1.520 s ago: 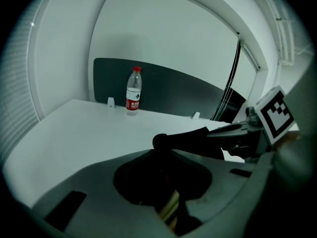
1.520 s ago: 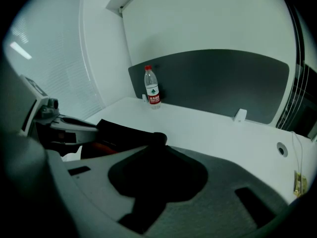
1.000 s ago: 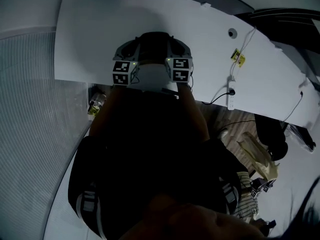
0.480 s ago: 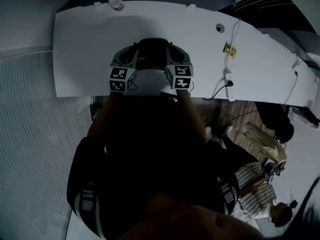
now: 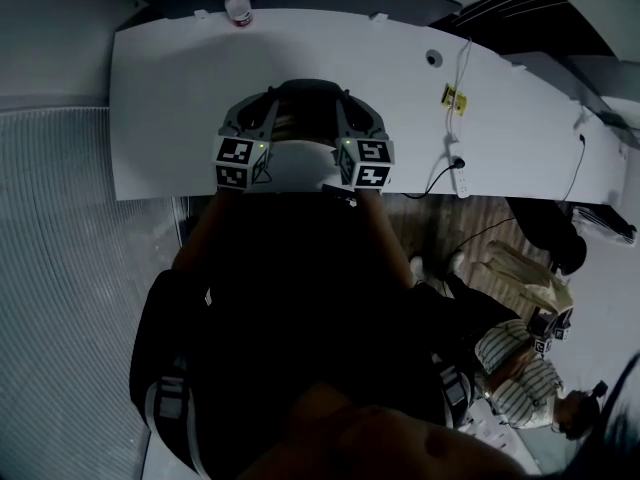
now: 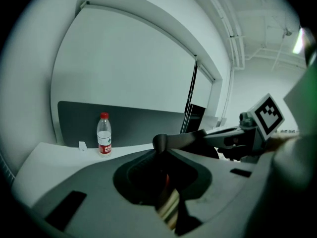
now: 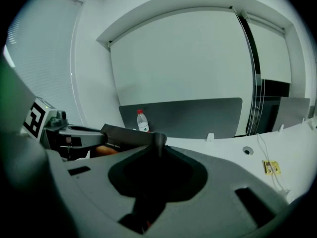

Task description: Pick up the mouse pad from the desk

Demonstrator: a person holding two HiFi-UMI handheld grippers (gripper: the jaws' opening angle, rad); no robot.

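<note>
The white desk [image 5: 180, 98] lies below us. Above its near edge hangs the dark mouse pad [image 7: 126, 134], with the left gripper [image 6: 159, 143] and right gripper [image 7: 158, 138] each clamped on one end. We should raise both ends evenly, clear of the bottle [image 5: 238, 6] at the desk's far edge.

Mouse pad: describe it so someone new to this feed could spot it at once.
Find the long white desk in the head view; over its near edge sit the left gripper and right gripper. The mouse pad is the thin dark sheet spanning between them, pinched at each end. Unlike the clear, upright, red-capped bottle at the far edge, it is dark and flat.
</note>
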